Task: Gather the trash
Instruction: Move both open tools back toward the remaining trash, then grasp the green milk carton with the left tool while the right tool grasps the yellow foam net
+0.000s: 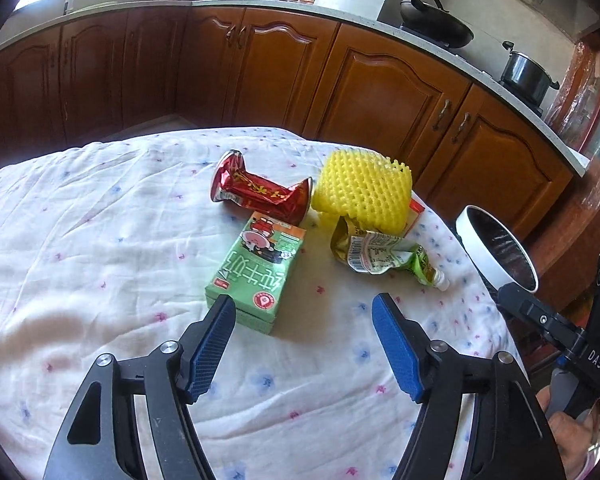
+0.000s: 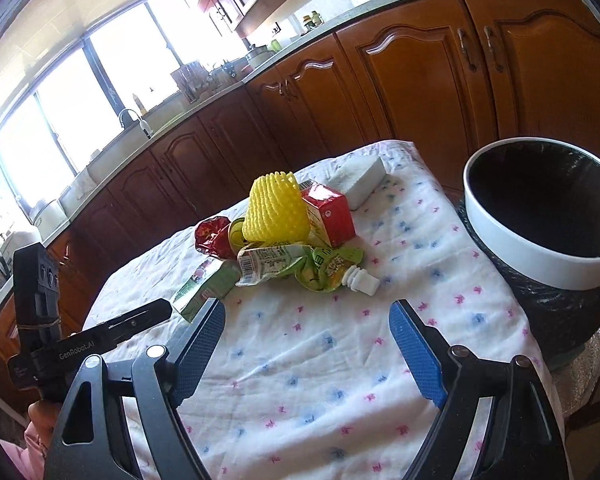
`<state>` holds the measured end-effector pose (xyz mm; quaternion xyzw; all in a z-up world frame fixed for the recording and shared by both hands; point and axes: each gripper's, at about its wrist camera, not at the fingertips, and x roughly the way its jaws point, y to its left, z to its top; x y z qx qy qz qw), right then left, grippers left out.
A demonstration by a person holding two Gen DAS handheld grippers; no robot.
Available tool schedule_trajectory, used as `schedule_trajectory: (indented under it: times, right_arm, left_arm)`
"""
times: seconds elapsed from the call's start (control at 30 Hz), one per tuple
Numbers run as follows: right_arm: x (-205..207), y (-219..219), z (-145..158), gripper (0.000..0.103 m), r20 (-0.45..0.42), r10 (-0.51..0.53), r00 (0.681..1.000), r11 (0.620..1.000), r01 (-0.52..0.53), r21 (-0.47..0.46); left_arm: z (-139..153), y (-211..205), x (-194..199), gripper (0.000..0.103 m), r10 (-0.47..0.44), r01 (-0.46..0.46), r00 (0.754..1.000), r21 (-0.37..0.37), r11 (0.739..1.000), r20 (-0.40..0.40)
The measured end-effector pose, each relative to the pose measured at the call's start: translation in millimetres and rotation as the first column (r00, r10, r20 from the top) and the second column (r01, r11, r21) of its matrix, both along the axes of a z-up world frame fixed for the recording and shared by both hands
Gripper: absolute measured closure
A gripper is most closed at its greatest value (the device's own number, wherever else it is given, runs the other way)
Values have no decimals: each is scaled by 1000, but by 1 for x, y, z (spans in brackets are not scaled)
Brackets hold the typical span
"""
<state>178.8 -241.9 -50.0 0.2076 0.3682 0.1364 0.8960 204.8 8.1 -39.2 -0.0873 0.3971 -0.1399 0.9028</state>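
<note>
Both tongs, left tongs [image 1: 304, 308] and right tongs [image 2: 308, 316], are hanging open and empty over the bench [image 1: 80, 240], the trash (green carton [image 1: 256, 272], crushed can [image 1: 260, 192], yellow net [image 1: 364, 192], squeezed pouch [image 1: 380, 256]) lying clustered beside the bin [image 2: 540, 216].

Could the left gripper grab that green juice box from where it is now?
Probably yes. The left gripper is open, and the green juice box lies flat just ahead of its fingertips with only bare tablecloth between; the crushed red can sits behind it.

Colours on the table

White cloth [image 1: 100, 240] sprinkled with pink and blue flowers; green carton [image 1: 256, 268], red crushed can [image 1: 260, 194], yellow foam net [image 1: 364, 188], a perhaps green-and-gold pouch [image 1: 384, 256], white-rimmed black-lined bin [image 2: 540, 216].
</note>
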Motion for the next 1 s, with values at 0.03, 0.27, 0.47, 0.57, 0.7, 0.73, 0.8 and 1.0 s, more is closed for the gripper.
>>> schedule_trajectory:
  times: [0.03, 0.27, 0.47, 0.57, 0.7, 0.73, 0.8, 1.0]
  right_arm:
    - [5, 3, 1, 18, 4, 7, 1000, 1000, -7, -2]
    - [46, 24, 5, 38, 16, 57, 998, 998, -57, -11]
    - [85, 39, -3, 47, -4, 80, 997, 997, -80, -6]
    - [101, 45, -12, 47, -22, 82, 996, 997, -82, -14]
    - [118, 50, -24, 57, -50, 91, 995, 996, -93, -20]
    - [120, 52, -26, 72, -59, 96, 994, 995, -97, -22]
    - [120, 53, -30, 84, -69, 98, 993, 995, -100, -27]
    - [92, 45, -16, 90, -36, 93, 995, 996, -93, 2]
  left_arm:
    - [0, 1, 3, 32, 1, -1, 1000, 9, 1000, -1]
    - [-4, 0, 30, 29, -1, 1, 1000, 74, 997, -6]
    - [-18, -1, 50, 23, -21, 24, 999, 113, 993, -26]
    - [-24, -4, 55, 23, -37, 42, 998, 122, 992, -46]
    - [-32, -12, 58, 26, -43, 51, 998, 170, 984, -50]
    - [-33, -14, 57, 37, -46, 54, 998, 184, 981, -46]
    - [-35, -18, 56, 52, -63, 71, 997, 185, 980, -50]
    - [-27, -22, 41, 57, -70, 71, 997, 156, 985, -16]
